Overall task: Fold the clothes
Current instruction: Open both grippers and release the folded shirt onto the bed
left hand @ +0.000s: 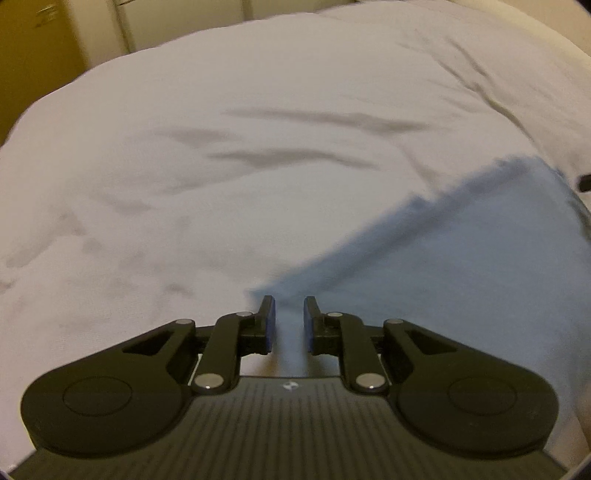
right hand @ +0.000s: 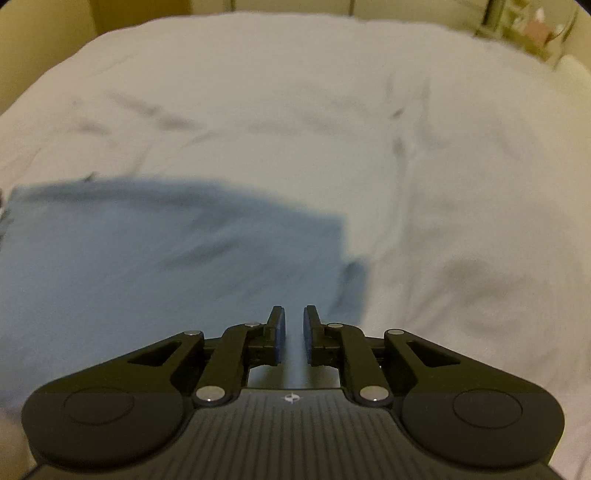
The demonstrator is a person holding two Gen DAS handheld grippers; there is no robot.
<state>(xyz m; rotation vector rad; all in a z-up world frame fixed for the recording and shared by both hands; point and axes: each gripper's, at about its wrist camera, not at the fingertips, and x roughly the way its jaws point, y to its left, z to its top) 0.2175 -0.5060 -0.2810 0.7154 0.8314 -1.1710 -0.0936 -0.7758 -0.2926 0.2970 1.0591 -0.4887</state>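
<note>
I've got both wrist views up, and both are blurred. The blue garment (left hand: pixel 461 277) lies on the white bed sheet (left hand: pixel 221 166), filling the 3 to 5 o'clock part of my left view and the 8 to 10 o'clock part of my right view (right hand: pixel 147 258). It looks flat with fairly straight edges, so I judge at least one fold is already in, though I can't tell how many layers there are. What's left, I'd say, is a further fold or a final smoothing.

My left tool (left hand: pixel 289 321) sits at the garment's near corner, jaws narrow with a slim gap. Blue cloth shows through that gap, but I cannot tell whether it is pinched or merely underneath. My right tool (right hand: pixel 294 328) is equally narrow, over the garment's right side near its edge; again, I cannot tell if it grips.

Around it: a rumpled sheet, cabinet doors (left hand: pixel 166 22) at 11 o'clock, shelf clutter (right hand: pixel 532 29) at 1 o'clock. Nothing blocks the garment.
</note>
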